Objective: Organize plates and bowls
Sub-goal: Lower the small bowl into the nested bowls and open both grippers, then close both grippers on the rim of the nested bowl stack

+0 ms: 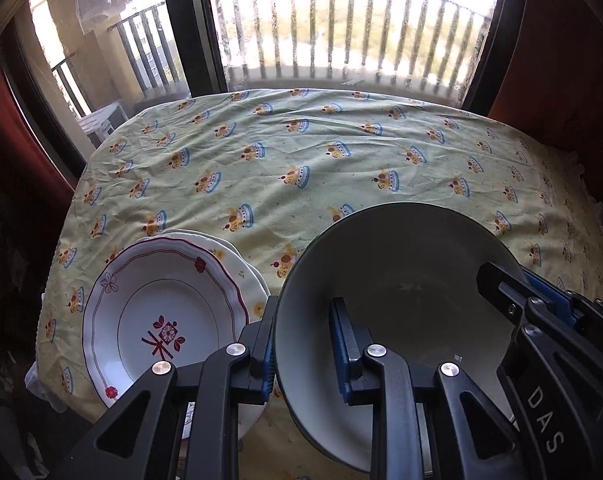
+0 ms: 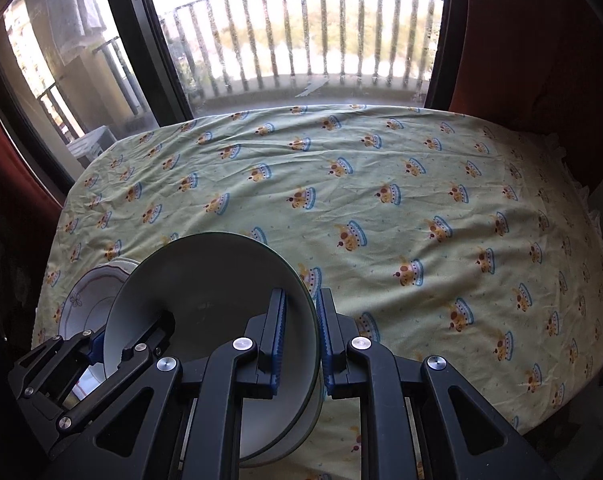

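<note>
A large grey-green bowl (image 1: 401, 280) hangs above the near part of the table, held between both grippers. My left gripper (image 1: 305, 344) is shut on the bowl's left rim, one finger inside and one outside. My right gripper (image 2: 301, 330) is shut on the opposite rim of the bowl (image 2: 205, 280). Each gripper also shows in the other's view: the right gripper (image 1: 501, 284) and the left gripper (image 2: 113, 344). To the bowl's left, a stack of white plates (image 1: 161, 308) with red flower trim lies on the cloth; in the right wrist view the bowl partly hides this stack (image 2: 89, 296).
The table wears a pale yellow-green patterned cloth (image 1: 301, 152) and reaches back to a window with a balcony railing (image 1: 341, 32). Red curtains (image 2: 521, 40) hang at both sides. The cloth (image 2: 421, 200) stretches bare beyond and to the right of the bowl.
</note>
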`<state>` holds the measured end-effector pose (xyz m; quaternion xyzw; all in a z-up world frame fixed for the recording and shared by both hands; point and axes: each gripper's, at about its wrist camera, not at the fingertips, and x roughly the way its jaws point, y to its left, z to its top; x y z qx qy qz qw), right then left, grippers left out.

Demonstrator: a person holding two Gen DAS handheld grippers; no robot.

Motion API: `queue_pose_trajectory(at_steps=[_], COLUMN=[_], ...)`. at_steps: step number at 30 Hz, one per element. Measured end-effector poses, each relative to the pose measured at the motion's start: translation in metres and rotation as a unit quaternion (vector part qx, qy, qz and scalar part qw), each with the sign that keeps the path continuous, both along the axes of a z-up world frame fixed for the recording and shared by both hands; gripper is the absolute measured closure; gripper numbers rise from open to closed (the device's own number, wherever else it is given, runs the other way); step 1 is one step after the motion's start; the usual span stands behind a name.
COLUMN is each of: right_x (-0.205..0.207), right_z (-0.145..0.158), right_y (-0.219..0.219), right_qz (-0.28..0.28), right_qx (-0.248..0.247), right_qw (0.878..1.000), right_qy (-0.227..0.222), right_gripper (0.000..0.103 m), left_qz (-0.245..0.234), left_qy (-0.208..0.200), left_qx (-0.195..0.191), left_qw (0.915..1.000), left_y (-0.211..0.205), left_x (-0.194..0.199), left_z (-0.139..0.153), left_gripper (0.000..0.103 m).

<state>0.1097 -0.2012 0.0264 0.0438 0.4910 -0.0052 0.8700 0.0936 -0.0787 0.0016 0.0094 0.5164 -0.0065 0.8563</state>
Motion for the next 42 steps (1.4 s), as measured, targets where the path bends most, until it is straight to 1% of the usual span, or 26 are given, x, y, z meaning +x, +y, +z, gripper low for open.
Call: queue_pose_trajectory(at_steps=[5,8,13,20,24,29,31,32,33,35,36,37,38,39,40,42], right_x=[-0.007,-0.008,-0.008,-0.008,-0.008,-0.008,-0.009,-0.009,-0.008,-0.008,-0.008,-0.008,-0.008,-0.009,-0.009,-0.01], right_z=[-0.009,-0.015,-0.021,-0.031,-0.034,-0.038,-0.038,-0.038,-0.038,-0.038,-0.038,-0.038,-0.038,-0.037,-0.036,-0.035], right_y=[-0.004,-0.007,-0.007,0.0,0.004,0.002,0.002,0.002,0.002,0.002,0.002,0.001,-0.001,-0.003,-0.005,-0.008], right_qz=[0.004,0.007,0.012,0.024,0.029,0.026,0.029,0.028,0.028,0.032,0.031,0.029,0.024,0.016,0.008,-0.004], right_qx=[-0.002,0.003,0.009,0.011,-0.006,-0.007,-0.006,-0.005,-0.004,0.002,0.006,0.01,0.014,0.016,0.017,0.018], right_qw=[1.0,1.0,1.0,0.999,0.999,0.999,0.999,0.999,0.999,0.999,0.999,0.999,0.999,0.999,0.999,0.999], right_qy=[0.01,0.019,0.026,0.037,0.031,0.029,0.026,0.026,0.027,0.03,0.034,0.037,0.037,0.034,0.03,0.027], right_gripper=[0.084,0.084,0.084,0.084,0.084,0.084,0.082,0.082,0.082,0.078,0.073,0.064,0.058,0.046,0.038,0.036], left_qz=[0.003,0.003,0.009,0.021,0.026,0.022,0.018,0.016,0.014,0.007,0.004,0.003,0.001,-0.001,-0.005,-0.012], left_qy=[0.012,0.007,0.007,0.027,0.042,0.032,0.031,0.031,0.032,0.035,0.037,0.036,0.036,0.038,0.04,0.04], left_qx=[0.001,0.014,0.024,0.021,0.009,0.014,0.008,0.004,-0.001,-0.011,-0.014,-0.019,-0.024,-0.03,-0.034,-0.042], left_qw=[0.9999,0.9999,0.9996,0.9992,0.9988,0.9991,0.9993,0.9994,0.9994,0.9993,0.9992,0.9992,0.999,0.9988,0.9986,0.9983], left_y=[-0.005,-0.007,-0.008,-0.001,-0.001,-0.003,-0.002,-0.001,-0.001,-0.001,0.0,0.0,0.001,0.001,0.002,0.003], left_x=[-0.007,-0.01,-0.012,-0.013,-0.012,-0.012,-0.013,-0.013,-0.013,-0.013,-0.012,-0.012,-0.012,-0.012,-0.011,-0.009], left_z=[-0.009,-0.01,-0.012,-0.023,-0.032,-0.032,-0.033,-0.033,-0.033,-0.032,-0.032,-0.031,-0.03,-0.03,-0.03,-0.03], left_gripper=[0.081,0.081,0.081,0.081,0.081,0.081,0.081,0.079,0.074,0.071,0.068,0.065,0.063,0.059,0.052,0.046])
